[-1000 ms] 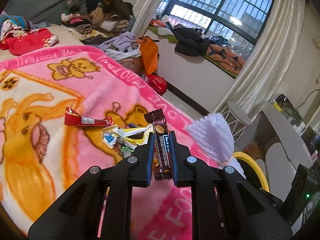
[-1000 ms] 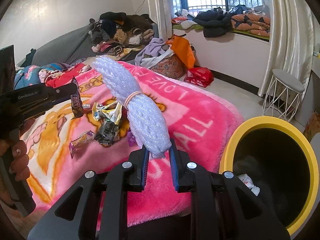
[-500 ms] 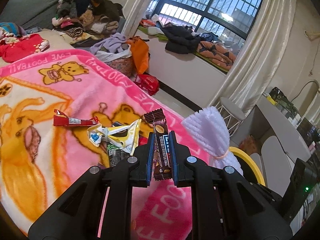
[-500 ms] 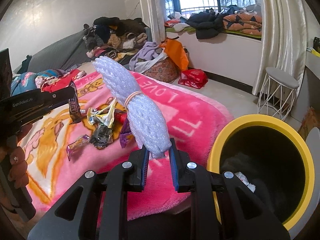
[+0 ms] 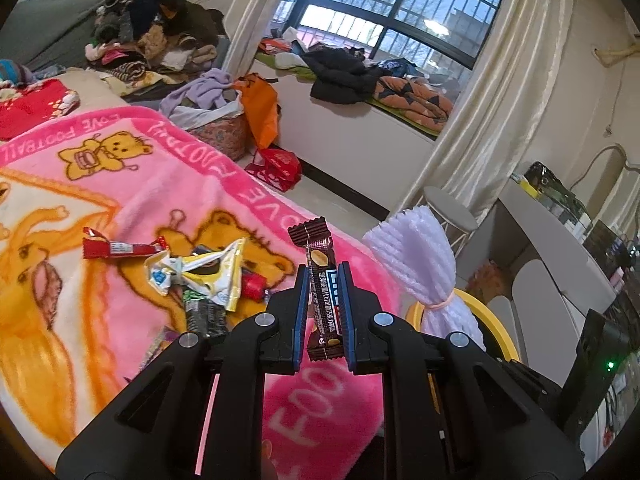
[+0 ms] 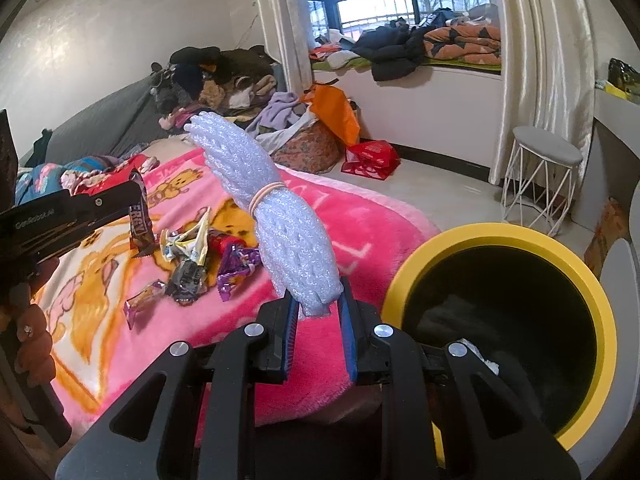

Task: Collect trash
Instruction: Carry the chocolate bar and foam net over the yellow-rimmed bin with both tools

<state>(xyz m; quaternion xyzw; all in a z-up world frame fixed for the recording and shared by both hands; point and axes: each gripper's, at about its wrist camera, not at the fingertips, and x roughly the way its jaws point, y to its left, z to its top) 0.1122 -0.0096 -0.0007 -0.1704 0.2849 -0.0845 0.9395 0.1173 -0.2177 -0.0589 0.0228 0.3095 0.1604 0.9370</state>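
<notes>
Jaws of the left gripper (image 5: 323,312) clench one brown candy bar (image 5: 322,296) upright above the pink blanket (image 5: 140,168); jaws of the right gripper (image 6: 318,320) grasp one white foam roll (image 6: 288,220), banded once, beside the yellow bin (image 6: 500,236). About six loose wrappers lie clustered on the blanket, among them one red wrapper (image 5: 116,247), one yellow wrapper (image 5: 208,276) and one purple wrapper (image 6: 236,264).

Black left gripper (image 5: 323,312) and right gripper (image 6: 318,330), blue-lined jaws, silver screws.
</notes>
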